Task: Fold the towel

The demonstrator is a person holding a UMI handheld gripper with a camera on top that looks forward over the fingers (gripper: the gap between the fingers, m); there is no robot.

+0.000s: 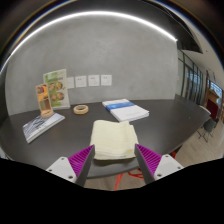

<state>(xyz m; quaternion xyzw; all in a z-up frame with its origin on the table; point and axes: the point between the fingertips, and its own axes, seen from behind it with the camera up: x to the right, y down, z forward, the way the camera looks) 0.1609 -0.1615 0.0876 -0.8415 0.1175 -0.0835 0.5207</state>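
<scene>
A pale yellow towel [113, 139] lies folded into a small rectangle on the dark grey table [70, 130], just ahead of my fingers and partly between their tips. My gripper [114, 160] is open, with the purple pads [82, 157] spread to either side of the towel's near edge. The pads do not press on the towel, which rests flat on the table. The table's near edge and a bit of floor with red lines show between the fingers.
A stack of white and blue papers [126, 109] lies beyond the towel. A roll of tape [80, 108] sits farther back. Booklets [42, 125] lie to the left, with colourful boxes [54, 92] against the wall behind them. A chair [207, 128] stands at the right.
</scene>
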